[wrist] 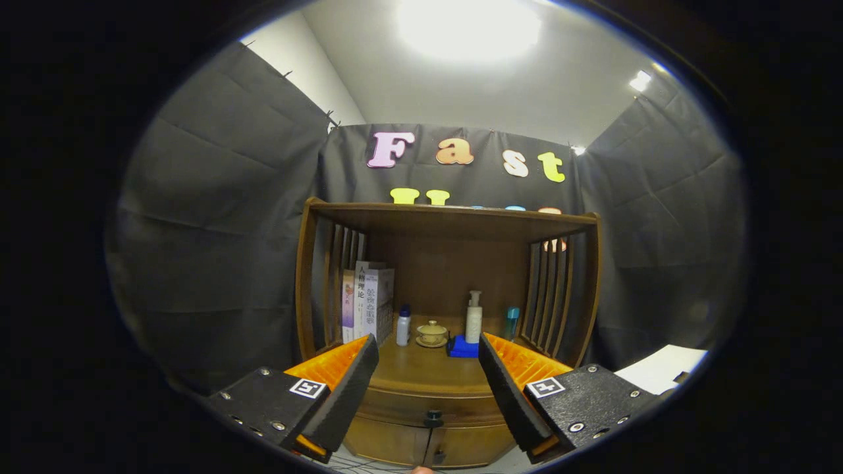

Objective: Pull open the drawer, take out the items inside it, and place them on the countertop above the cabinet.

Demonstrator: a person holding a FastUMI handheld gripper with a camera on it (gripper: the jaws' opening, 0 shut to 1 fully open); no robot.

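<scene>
Hand-held gripper (428, 359): level, facing cabinet (448, 276), fingers spread wide, grasping nothing. Drawer (428, 405): closed, knob (433, 415) low between fingers, just ahead. Counter (421, 368): books (366, 299) far left, lidded cup (432, 332), pump bottle (473, 317) centre.

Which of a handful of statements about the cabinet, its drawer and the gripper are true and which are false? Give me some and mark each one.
1. The drawer is closed. True.
2. The gripper is shut on the drawer knob. False: its fingers stand wide apart, holding nothing, with the knob ahead of and between them.
3. Books stand upright at the left end of the countertop. True.
4. The lidded cup lies on the floor. False: it sits on the countertop, between the small white bottle and the pump bottle.
5. The pump bottle lies tipped on its side. False: it stands upright, behind a blue block.
</scene>
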